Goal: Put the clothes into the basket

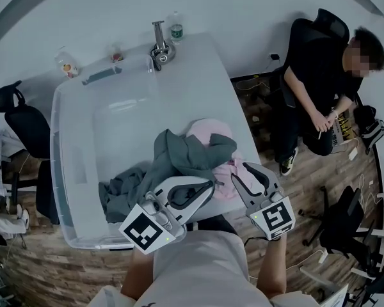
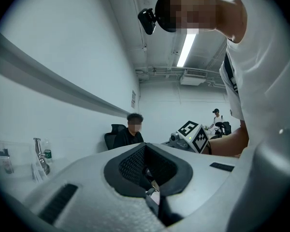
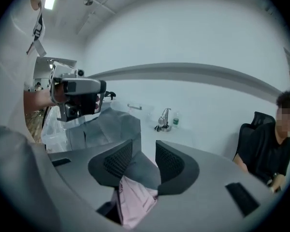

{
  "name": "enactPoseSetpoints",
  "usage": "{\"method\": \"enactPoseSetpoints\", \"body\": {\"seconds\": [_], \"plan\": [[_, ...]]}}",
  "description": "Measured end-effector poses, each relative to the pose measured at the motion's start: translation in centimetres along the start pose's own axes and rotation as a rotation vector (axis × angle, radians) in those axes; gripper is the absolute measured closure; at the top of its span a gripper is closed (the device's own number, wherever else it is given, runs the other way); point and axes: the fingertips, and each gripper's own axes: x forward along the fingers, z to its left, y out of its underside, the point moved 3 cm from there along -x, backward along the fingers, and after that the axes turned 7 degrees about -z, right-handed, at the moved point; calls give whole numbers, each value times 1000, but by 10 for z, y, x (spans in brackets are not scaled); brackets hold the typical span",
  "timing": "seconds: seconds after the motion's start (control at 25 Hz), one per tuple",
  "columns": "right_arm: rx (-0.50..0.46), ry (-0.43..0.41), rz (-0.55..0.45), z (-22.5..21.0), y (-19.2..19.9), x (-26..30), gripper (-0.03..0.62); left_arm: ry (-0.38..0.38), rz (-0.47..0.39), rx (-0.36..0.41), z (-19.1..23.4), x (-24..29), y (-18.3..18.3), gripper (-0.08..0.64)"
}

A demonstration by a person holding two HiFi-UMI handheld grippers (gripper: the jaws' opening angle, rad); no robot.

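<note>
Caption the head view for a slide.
Grey garment draped over a clear bin's rim, pink garment beside it on the table.

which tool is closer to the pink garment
Right. The right tool has the pink garment lying between its open jaws; the left tool sits beside it, by the grey garment.

Clear basket (image 1: 61,171), white table (image 1: 211,82) — grey-green garment (image 1: 182,155), pink garment (image 1: 208,132).

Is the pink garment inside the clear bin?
No, the pink garment lies on the white table beside the clear bin, outside its wall.
</note>
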Motion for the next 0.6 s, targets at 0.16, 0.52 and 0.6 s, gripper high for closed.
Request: {"method": "enactPoseSetpoints", "body": {"seconds": [0.16, 0.52, 0.6], "plan": [[-17, -15, 99, 2, 30, 10, 422, 15, 15, -24, -3, 13, 8, 555], [-13, -34, 252, -5, 97, 23, 340, 81, 47, -29, -11, 48, 26, 555], [-7, -36, 285, -8, 112, 24, 325, 95, 70, -34, -12, 54, 29, 555]]}}
